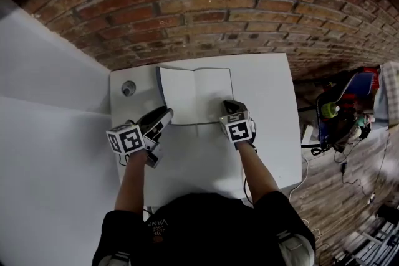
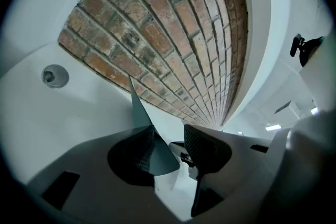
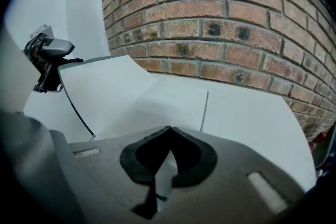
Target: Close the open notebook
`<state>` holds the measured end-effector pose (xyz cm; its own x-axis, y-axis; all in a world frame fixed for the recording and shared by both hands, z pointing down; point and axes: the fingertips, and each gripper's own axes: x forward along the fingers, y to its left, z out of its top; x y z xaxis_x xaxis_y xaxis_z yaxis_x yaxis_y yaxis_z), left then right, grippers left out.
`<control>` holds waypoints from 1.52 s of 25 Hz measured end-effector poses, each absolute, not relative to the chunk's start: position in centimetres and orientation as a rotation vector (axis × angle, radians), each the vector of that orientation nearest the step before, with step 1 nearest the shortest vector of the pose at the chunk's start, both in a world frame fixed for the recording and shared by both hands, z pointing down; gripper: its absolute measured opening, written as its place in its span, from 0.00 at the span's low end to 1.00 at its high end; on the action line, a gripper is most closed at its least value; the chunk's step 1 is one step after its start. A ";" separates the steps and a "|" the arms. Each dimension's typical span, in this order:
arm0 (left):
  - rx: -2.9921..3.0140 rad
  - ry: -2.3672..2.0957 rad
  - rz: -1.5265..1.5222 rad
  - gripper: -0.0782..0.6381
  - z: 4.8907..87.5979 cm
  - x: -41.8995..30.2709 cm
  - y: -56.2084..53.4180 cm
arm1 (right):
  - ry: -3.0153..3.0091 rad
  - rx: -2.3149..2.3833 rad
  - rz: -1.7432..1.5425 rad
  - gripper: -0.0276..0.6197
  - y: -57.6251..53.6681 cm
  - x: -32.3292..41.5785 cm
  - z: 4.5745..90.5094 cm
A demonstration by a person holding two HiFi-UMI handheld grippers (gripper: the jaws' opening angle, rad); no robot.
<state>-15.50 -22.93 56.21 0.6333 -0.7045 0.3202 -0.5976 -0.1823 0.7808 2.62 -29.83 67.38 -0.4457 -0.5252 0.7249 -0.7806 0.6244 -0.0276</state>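
Observation:
An open notebook point(image 1: 194, 95) with blank white pages lies on the white table point(image 1: 262, 96) in front of the brick wall. Its dark left cover point(image 2: 137, 113) is tilted up off the table, as the raised left leaf point(image 3: 100, 86) shows in the right gripper view. My left gripper point(image 1: 163, 116) is at the notebook's near left corner; its jaws stand apart with the cover between them, leaning on one finger point(image 2: 139, 149). My right gripper point(image 1: 230, 104) is shut with nothing in it, tips point(image 3: 168, 129) over the near right corner of the flat right page point(image 3: 173, 107).
A round grey grommet point(image 1: 128, 88) sits in the table's far left corner, left of the notebook. The brick wall point(image 1: 206, 3) runs close behind. A white panel point(image 1: 43, 134) borders the left side. Cables and bags point(image 1: 343, 115) lie on the floor to the right.

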 end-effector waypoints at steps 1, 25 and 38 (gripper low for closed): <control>1.886 -1.032 -0.138 0.37 55.9 -15.1 -23.0 | -2.152 1.016 0.476 0.04 -29.8 2.6 67.4; 2.067 -0.878 -0.068 0.37 52.2 -6.4 -24.0 | -2.127 1.053 0.504 0.04 -28.5 5.4 66.9; 2.072 -0.802 -0.025 0.37 53.1 -3.1 -23.5 | -2.102 1.109 0.512 0.04 -27.8 9.0 66.6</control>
